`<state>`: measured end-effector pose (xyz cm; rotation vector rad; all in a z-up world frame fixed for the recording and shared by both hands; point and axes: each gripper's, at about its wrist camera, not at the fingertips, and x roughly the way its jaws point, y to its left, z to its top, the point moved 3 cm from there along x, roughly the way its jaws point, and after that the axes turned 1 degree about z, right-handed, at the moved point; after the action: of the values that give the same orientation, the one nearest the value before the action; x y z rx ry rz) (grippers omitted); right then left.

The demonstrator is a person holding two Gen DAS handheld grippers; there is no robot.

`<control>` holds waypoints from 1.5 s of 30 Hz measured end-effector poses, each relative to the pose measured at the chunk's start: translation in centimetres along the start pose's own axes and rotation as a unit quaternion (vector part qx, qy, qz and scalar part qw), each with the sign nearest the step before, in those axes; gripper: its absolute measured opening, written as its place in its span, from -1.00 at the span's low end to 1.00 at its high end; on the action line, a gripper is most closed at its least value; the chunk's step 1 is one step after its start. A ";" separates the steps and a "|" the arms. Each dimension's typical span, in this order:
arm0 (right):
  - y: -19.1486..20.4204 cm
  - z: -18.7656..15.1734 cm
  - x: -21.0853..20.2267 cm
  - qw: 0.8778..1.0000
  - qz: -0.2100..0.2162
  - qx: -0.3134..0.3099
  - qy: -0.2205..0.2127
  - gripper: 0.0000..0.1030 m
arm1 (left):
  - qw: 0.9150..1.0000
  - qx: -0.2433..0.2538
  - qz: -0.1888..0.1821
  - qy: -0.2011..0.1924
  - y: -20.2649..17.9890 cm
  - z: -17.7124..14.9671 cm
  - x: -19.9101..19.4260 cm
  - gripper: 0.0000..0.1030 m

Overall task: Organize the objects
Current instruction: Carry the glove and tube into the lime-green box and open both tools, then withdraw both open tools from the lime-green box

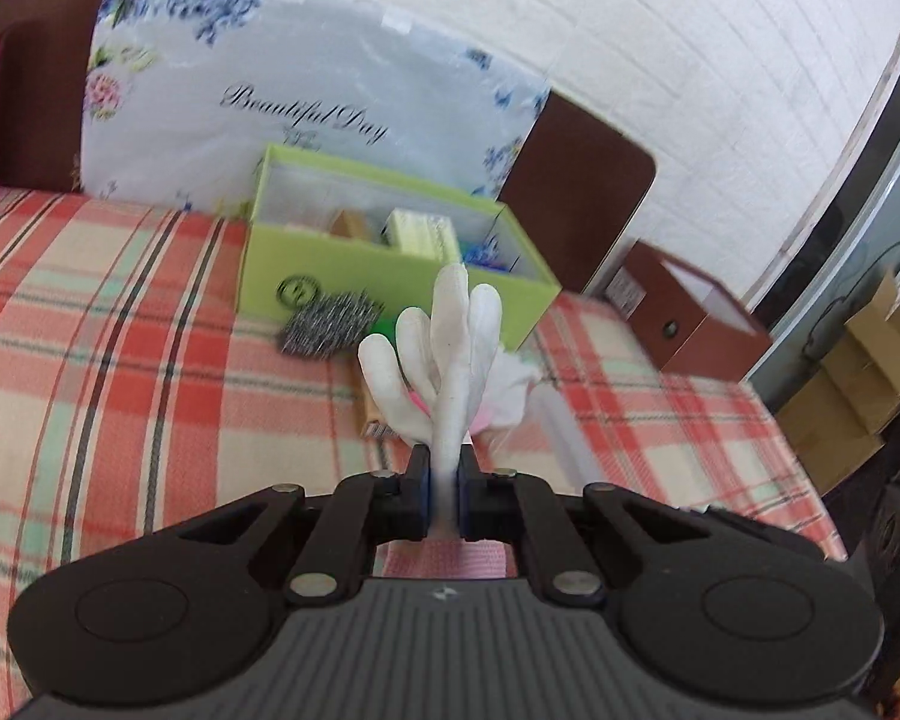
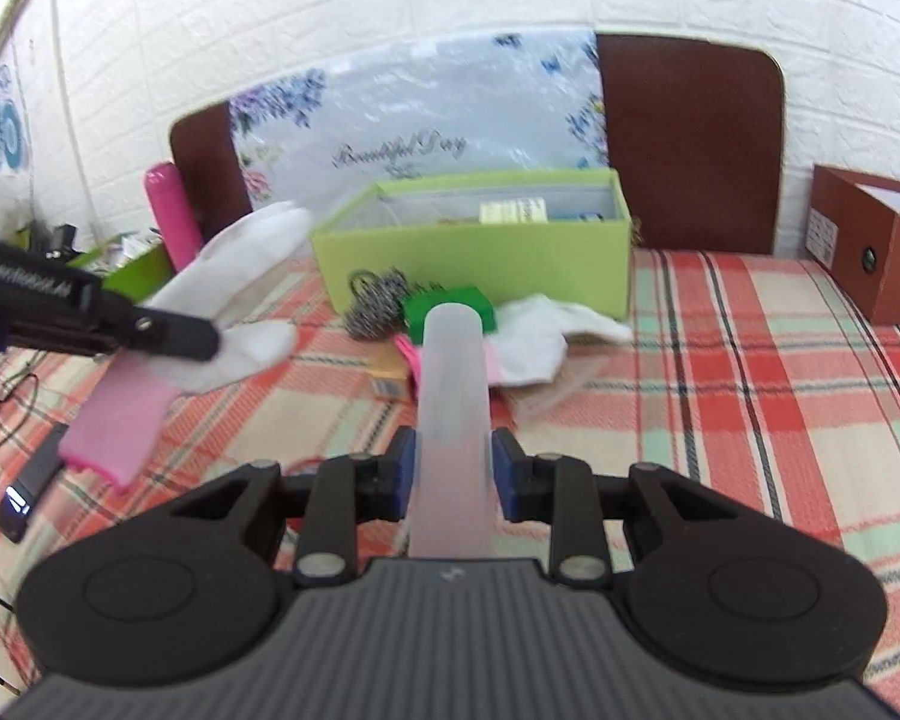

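My left gripper (image 1: 446, 462) is shut on a white glove (image 1: 444, 348) with a pink cuff; its fingers stand up in front of the camera, lifted off the bed. In the right wrist view the same glove (image 2: 234, 294) hangs from the left gripper (image 2: 204, 339) at the left. My right gripper (image 2: 453, 450) is shut on a translucent whitish tube (image 2: 453, 384), both pads pressing its sides. Beyond lies a second white glove (image 2: 546, 336), a green object (image 2: 450, 312) and a steel scourer (image 2: 378, 300). An open green box (image 2: 474, 264) with small items stands behind them.
The plaid bedcover (image 2: 750, 360) spreads all around. A floral plastic pack (image 1: 306, 96) leans on the brown headboard (image 2: 690, 138). A pink bottle (image 2: 171, 216) stands at the left and a brown box (image 2: 870, 252) at the right. A black device (image 2: 24, 492) lies near the left edge.
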<state>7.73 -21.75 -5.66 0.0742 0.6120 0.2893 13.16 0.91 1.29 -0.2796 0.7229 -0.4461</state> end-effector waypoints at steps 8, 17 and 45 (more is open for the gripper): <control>0.7 5.7 1.0 0.999 0.022 -0.012 -0.044 -0.48 | 0.999 0.003 -0.011 -0.040 -1.9 6.6 1.5 -0.87; -1.0 12.8 6.8 0.996 -0.004 -0.026 -0.080 -0.48 | 0.996 -0.035 0.004 -0.082 -1.3 14.9 6.8 -0.87; -5.0 11.9 17.4 0.988 -0.079 -0.098 -0.089 1.00 | 0.988 0.012 0.092 -0.121 3.6 14.6 12.2 0.67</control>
<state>29.41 -21.34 -6.40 -0.1363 0.4072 0.1855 32.32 -0.48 3.39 -0.2368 0.4992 -0.2401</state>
